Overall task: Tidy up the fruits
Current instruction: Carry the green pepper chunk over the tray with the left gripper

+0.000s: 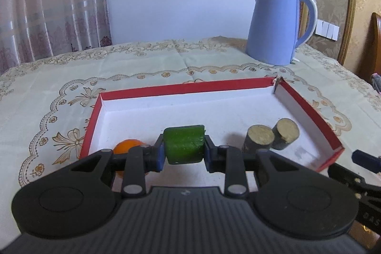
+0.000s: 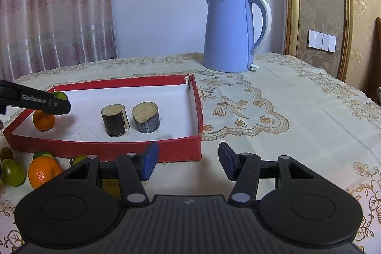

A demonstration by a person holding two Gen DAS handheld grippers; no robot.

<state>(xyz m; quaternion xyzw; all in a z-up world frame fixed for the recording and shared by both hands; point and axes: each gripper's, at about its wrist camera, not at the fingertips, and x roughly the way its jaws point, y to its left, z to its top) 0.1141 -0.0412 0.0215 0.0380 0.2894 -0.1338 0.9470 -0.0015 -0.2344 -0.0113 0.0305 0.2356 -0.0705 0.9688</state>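
Kettle (image 2: 229, 32) stands behind red tray (image 2: 102, 146); left tool (image 1: 183, 154) clamps green fruit (image 1: 184, 144), right tool (image 2: 188, 160) apart.

I see both units built alike: the left gripper (image 1: 183, 155) and right gripper (image 2: 188, 160) have matte black linkage arms, silver pivot pins, blue pads (image 2: 149, 161), a ribbed grey housing and two round black discs.

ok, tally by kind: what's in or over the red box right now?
Inside the red cardboard box:
Round orange citrus fruit: 1
Dark-barked cut cylinders with pale ends: 2
Held over it, clamped in the left claw:
Green cut chunk: 1
Total: 4
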